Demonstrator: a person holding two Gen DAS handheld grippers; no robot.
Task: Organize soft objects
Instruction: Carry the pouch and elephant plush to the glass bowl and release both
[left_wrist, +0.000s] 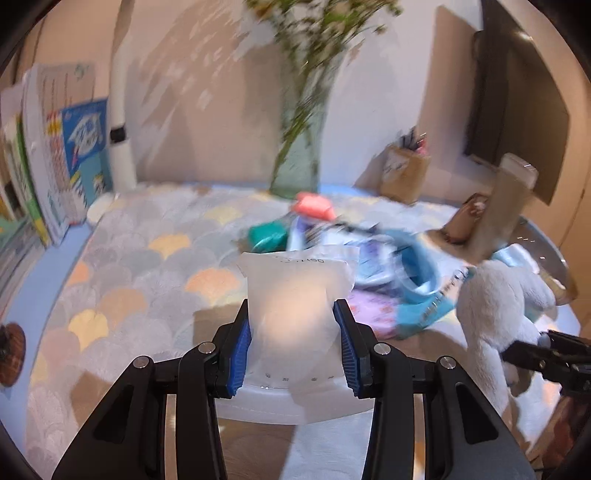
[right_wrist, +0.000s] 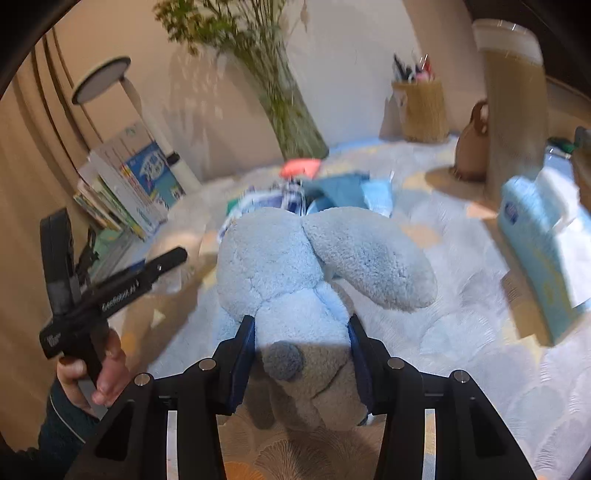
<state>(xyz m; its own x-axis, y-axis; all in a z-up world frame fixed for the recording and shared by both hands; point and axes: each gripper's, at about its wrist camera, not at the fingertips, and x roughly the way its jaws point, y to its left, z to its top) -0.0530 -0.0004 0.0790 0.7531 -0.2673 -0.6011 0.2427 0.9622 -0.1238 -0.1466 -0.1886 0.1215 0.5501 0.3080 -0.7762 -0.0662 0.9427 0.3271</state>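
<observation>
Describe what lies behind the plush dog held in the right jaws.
Behind the plush dog a heap of blue cloths and a coral item show on the patterned mat. The heap's near part is hidden by the dog's head.

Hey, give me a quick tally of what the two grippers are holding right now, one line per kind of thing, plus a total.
Light blue plush dog toy, in the right gripper: 1
Translucent white plastic pouch, in the left gripper: 1
Total: 2
</observation>
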